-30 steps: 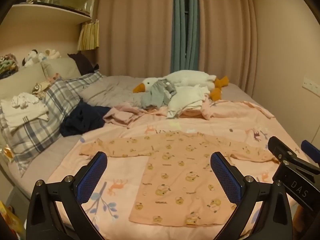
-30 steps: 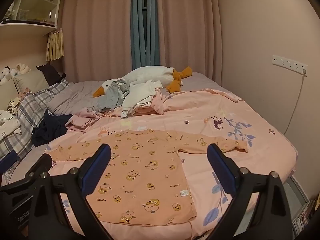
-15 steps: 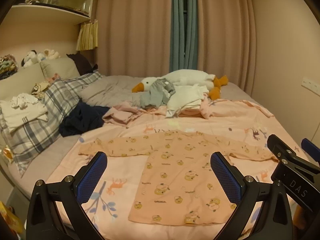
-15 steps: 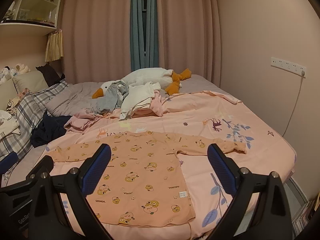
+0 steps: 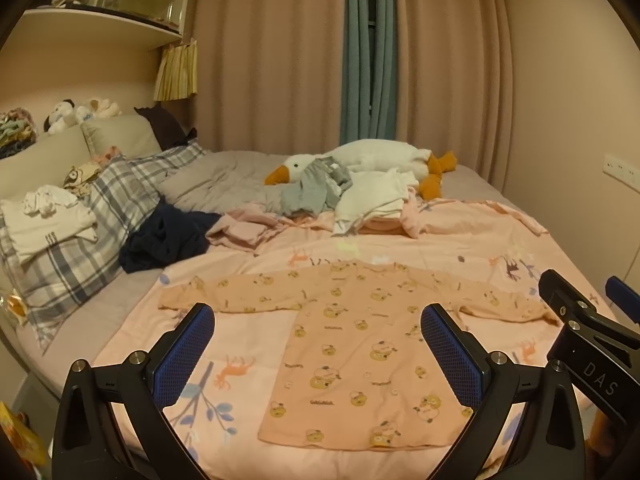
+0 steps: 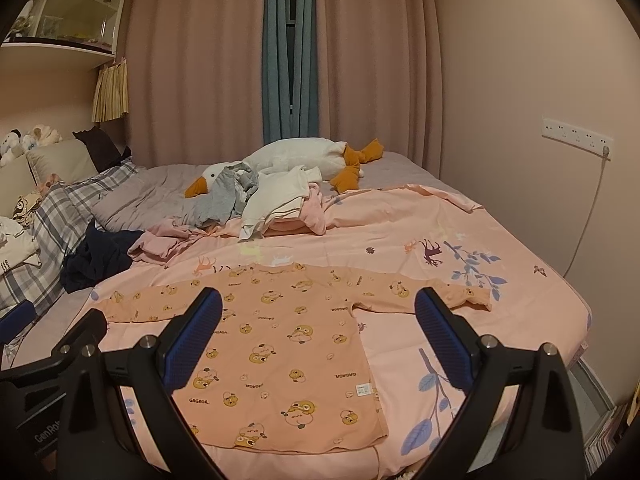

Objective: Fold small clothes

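**Both tongs spread above flat shirt on bed**

Orange long-sleeved shirt [image 5: 360,344] with bear print lies flat on the pink printed bedspread [image 5: 460,236], at the near edge of the bed, both sleeves stretched out to the sides, hem toward the cameras. Small white label shows near the hem in the right wrist view. Left tongs [image 5: 318,354] spread wide, nothing between the blue pads, held above the shirt's left half, not touching it. Right tongs [image 6: 318,338] likewise spread wide and empty, above the shirt's right half. Farther back: pile of unfolded clothes [image 6: 276,200], grey, white and pink, against a white plush goose [image 6: 296,158]. Dark navy garment [image 5: 168,236] beside a plaid pillow [image 5: 80,236] at left.
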The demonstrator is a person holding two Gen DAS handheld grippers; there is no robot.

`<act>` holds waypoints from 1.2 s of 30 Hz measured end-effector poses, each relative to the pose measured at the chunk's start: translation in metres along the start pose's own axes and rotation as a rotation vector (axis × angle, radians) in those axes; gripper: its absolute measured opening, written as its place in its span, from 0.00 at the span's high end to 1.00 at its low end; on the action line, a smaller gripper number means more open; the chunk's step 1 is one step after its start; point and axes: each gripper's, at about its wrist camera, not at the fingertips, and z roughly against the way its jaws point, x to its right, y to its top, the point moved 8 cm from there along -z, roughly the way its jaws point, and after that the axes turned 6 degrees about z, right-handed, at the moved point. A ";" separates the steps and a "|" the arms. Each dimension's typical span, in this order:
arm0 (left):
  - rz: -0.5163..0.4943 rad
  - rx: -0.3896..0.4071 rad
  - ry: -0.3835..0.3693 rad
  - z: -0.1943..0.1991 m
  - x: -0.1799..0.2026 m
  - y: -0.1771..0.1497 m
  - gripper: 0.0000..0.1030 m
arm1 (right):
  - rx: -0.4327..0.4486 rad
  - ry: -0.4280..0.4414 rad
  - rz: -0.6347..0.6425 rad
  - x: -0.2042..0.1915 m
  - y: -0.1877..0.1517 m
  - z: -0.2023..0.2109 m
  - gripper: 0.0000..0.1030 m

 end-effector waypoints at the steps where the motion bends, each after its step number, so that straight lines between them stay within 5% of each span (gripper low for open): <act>1: 0.002 0.001 0.001 0.000 -0.001 0.000 0.01 | 0.001 -0.002 0.000 0.000 0.000 0.001 0.05; 36: 0.066 0.016 0.007 0.002 -0.021 0.009 0.01 | 0.004 -0.014 -0.003 0.007 -0.001 0.002 0.05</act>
